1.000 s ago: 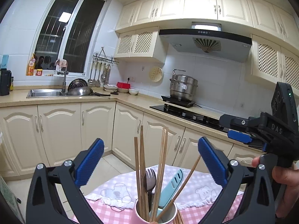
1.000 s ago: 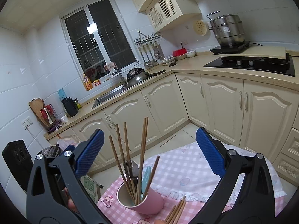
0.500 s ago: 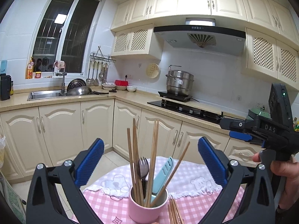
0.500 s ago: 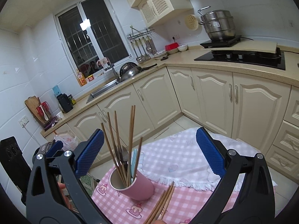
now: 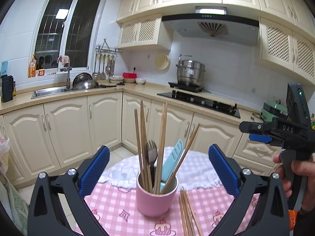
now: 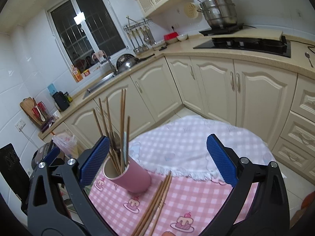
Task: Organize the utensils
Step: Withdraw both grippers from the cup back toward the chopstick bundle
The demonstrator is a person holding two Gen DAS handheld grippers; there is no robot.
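Observation:
A pink cup (image 5: pixel 156 197) stands on the pink checked tablecloth (image 5: pixel 118 206) and holds several wooden chopsticks (image 5: pixel 142 137), a metal fork (image 5: pixel 150 151) and a light blue utensil (image 5: pixel 171 161). A bundle of loose chopsticks (image 5: pixel 187 214) lies on the cloth just right of the cup. My left gripper (image 5: pixel 157 169) is open and empty, facing the cup from the near side. In the right wrist view the cup (image 6: pixel 131 177) sits toward the left finger and the loose chopsticks (image 6: pixel 155 202) lie between the fingers. My right gripper (image 6: pixel 157 157) is open and empty; it also shows at the right of the left wrist view (image 5: pixel 275 133).
The table is small and round with a white fringed cloth (image 6: pixel 187 143) on its far half. Cream kitchen cabinets (image 5: pixel 78 122), a sink (image 5: pixel 49 91) and a hob with a steel pot (image 5: pixel 190 72) stand behind. A plastic bag (image 6: pixel 65 141) sits left of the table.
Both grippers have pulled back and tilted down, so the cup and the loose chopsticks show more fully. Both stay open. Nothing on the table has moved.

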